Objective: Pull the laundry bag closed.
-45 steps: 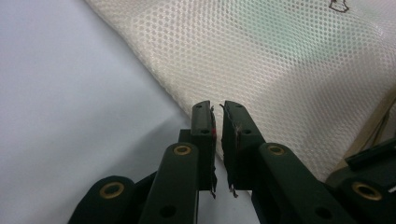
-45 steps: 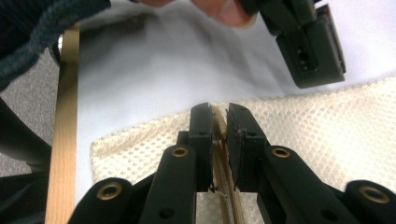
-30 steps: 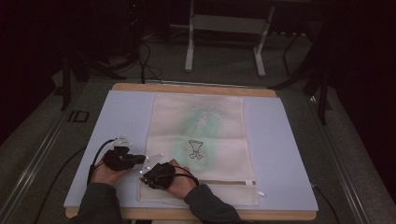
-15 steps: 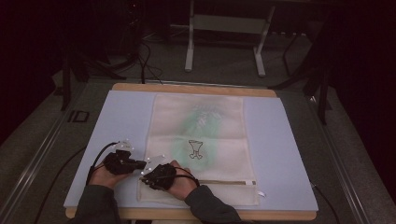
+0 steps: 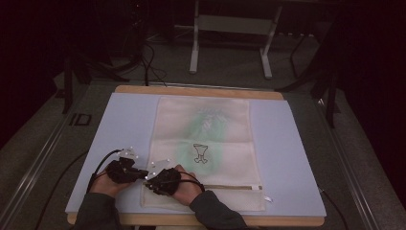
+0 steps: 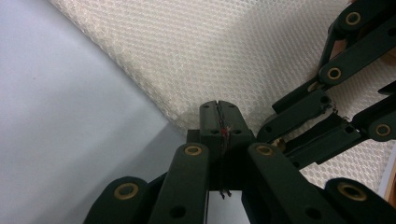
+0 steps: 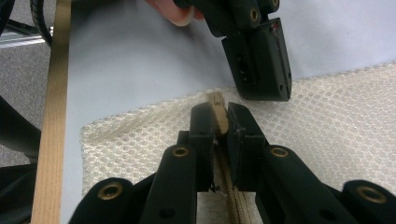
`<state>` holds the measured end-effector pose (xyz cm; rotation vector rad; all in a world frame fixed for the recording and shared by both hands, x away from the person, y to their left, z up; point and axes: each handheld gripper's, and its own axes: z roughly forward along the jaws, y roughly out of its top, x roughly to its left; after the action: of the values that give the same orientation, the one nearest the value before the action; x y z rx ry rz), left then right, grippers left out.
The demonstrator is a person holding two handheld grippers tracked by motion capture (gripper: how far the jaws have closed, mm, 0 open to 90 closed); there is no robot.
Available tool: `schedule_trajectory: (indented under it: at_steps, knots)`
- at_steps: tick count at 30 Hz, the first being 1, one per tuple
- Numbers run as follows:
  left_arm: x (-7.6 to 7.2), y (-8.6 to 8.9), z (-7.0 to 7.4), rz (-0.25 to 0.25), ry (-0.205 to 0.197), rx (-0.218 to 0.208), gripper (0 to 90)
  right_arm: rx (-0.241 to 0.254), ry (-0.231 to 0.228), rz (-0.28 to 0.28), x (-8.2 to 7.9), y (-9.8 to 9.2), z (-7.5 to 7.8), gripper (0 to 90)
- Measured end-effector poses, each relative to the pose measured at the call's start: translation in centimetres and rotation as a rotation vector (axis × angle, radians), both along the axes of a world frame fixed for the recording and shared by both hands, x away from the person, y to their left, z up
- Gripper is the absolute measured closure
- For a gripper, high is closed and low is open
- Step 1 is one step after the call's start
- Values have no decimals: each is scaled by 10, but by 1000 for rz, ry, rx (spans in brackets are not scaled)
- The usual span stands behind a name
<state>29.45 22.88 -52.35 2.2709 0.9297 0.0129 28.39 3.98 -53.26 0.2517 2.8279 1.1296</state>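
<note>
1. High view: cream mesh laundry bag (image 5: 203, 143) lies flat on the pale blue surface (image 5: 297, 158), zipper end toward the person, a green patch and small printed logo showing through the middle
2. High view: left tongs (image 5: 140, 175) and right tongs (image 5: 149, 183) sit close together at the bag's near-left corner; both hands low at the front edge, cables looping off left; whether either pair is spread or pressed cannot be told from here
3. Left gripper view: left tongs (image 6: 218, 111) pressed together at the edge of the mesh bag (image 6: 224, 51), a few dark threads between the pads; cannot tell if mesh is actually caught. Blue surface (image 6: 60, 116) on the left, right tongs (image 6: 327, 112) come in from the right, just beside
4. Right gripper view: right tongs (image 7: 218, 116) pinching the tan zipper end tab (image 7: 217, 109) at the bag's edge, zipper tape (image 7: 233, 200) running back between the jaws. Mesh (image 7: 336, 135) spreads to both sides, left tongs (image 7: 259, 70) just beyond the tab, touching the bag edge, a fingertip (image 7: 180, 16) behind. Wooden rim (image 7: 49, 112) of the surface at left
</note>
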Motion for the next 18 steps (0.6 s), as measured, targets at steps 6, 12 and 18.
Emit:
schedule_trajectory:
  at_steps: [6,12,18]
  knots:
    - [1,-3,-1,-4,5,11,893,1,-2,-1,0,0,0,817]
    - [-1,-6,0,-1,0,43,895,-2,-2,0,0,0,0,818]
    - [-2,-11,3,-7,-12,99,898,-3,-1,4,0,0,0,819]
